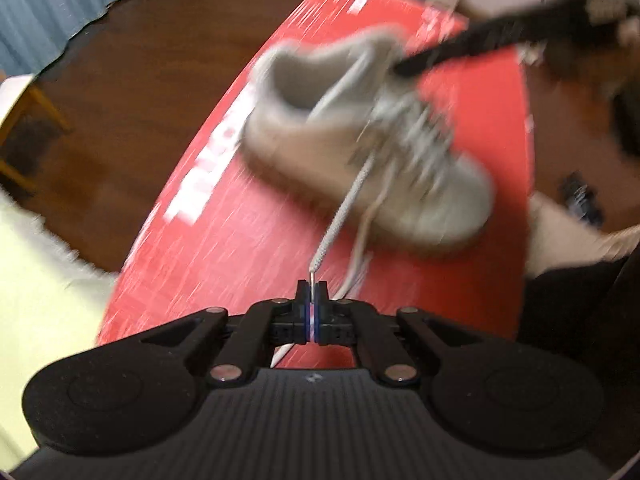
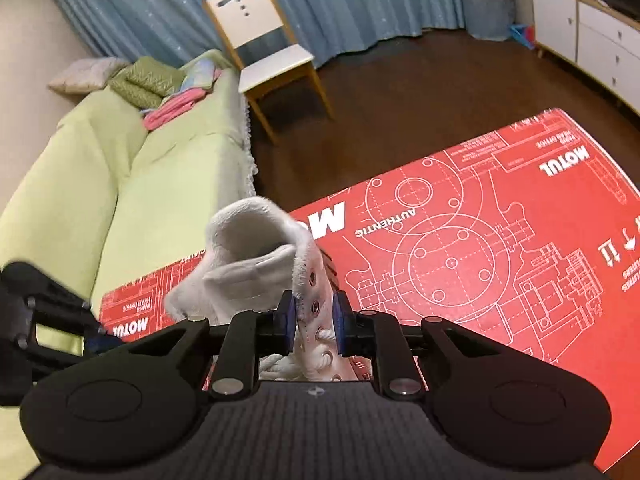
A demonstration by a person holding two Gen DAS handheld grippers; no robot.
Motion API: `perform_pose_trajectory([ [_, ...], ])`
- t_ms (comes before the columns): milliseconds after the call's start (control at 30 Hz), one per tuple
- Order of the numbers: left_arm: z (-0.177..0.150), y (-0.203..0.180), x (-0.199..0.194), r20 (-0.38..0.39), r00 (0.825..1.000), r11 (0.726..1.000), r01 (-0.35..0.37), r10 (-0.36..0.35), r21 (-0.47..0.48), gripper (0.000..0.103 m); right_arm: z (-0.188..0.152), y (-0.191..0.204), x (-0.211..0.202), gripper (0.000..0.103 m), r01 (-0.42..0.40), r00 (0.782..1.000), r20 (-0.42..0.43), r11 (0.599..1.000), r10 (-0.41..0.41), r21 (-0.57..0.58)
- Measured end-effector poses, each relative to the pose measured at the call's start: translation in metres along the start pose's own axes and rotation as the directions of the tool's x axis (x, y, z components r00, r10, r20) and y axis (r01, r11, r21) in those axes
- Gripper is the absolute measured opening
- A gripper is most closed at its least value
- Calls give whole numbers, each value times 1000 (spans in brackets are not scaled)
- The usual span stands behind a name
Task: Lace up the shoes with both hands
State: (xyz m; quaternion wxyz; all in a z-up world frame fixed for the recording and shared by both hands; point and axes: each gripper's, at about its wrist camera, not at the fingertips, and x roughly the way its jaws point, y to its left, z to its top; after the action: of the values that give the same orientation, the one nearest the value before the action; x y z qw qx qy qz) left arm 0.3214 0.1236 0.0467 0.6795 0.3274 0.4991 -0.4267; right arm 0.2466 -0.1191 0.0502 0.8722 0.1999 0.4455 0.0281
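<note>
Just ahead of the left gripper (image 1: pixel 311 300), on the red box (image 1: pixel 248 240), lies the shoe (image 1: pixel 360 152), pale grey and blurred, its toe toward the right of that view and its open collar toward the left; the left jaws are clenched, pads pressed together on the stiff tip of the lace (image 1: pixel 340 216), which runs taut from the pads straight up to the eyelets at the shoe's middle; a second, slack strand of lace trails off the shoe's near side onto the box just right of the pads. Beyond the shoe, at the upper right of the left view, the right gripper (image 1: pixel 404 68) reaches in as a dark blurred bar, its tip at the shoe's collar. In the right view the right gripper (image 2: pixel 314 316) has its blue pads either side of the shoe's eyelet flap (image 2: pixel 316 312) — the flap stands upright between them, with eyelets and a loop of white lace showing between and just below the pads; the pads sit close on both faces of the flap and seem to be grasping it, though whether they press hard I cannot tell. The fuzzy collar rises just beyond and left of those pads; the box spreads out ahead and to the right — white drawings and lettering on red. The left gripper (image 2: pixel 94 338) shows at the far left of this view, low and dark. Farther ahead stand a green sofa (image 2: pixel 120 168), a white chair (image 2: pixel 272 60) and a blue curtain (image 2: pixel 360 0).
</note>
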Motion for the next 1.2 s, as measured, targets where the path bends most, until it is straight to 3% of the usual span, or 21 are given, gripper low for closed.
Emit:
perform_pose_trajectory([
  [67,-20,12,-1,-52,997,998,-63,62,-8,0,1,-1,0,5,11,1000,7,1000,-11,-20],
  [133,-41,28,-5,-107,987,991,-128,123,-34,0,2,-1,0,4,18,1000,5,999,-18,-32],
  [333,-106,72,-13,-274,922,947,-308,272,-95,0,4,-7,4,3,2,1000,-6,1000,-2,0],
  [467,-139,90,-9,-345,888,917,-370,303,-150,0,4,-5,3,3,11,1000,-8,1000,-11,-11],
  [667,-139,91,-1,-260,932,925,-311,252,-219,0,5,0,3,6,3,1000,-19,1000,-3,-15],
  [800,-129,99,9,-208,942,924,-308,263,-226,0,5,3,-17,15,-3,1000,17,1000,3,-4],
  [933,-134,112,13,-199,947,911,-302,253,-279,9,0,26,-42,15,-88,995,38,990,93,-113],
  [1033,-145,115,12,-190,946,896,-313,264,-314,12,-8,52,-32,16,-208,977,-78,959,196,-191],
  [1200,-164,110,-3,-144,958,877,-286,249,-385,12,-26,102,15,16,-319,937,-246,898,250,-304],
])
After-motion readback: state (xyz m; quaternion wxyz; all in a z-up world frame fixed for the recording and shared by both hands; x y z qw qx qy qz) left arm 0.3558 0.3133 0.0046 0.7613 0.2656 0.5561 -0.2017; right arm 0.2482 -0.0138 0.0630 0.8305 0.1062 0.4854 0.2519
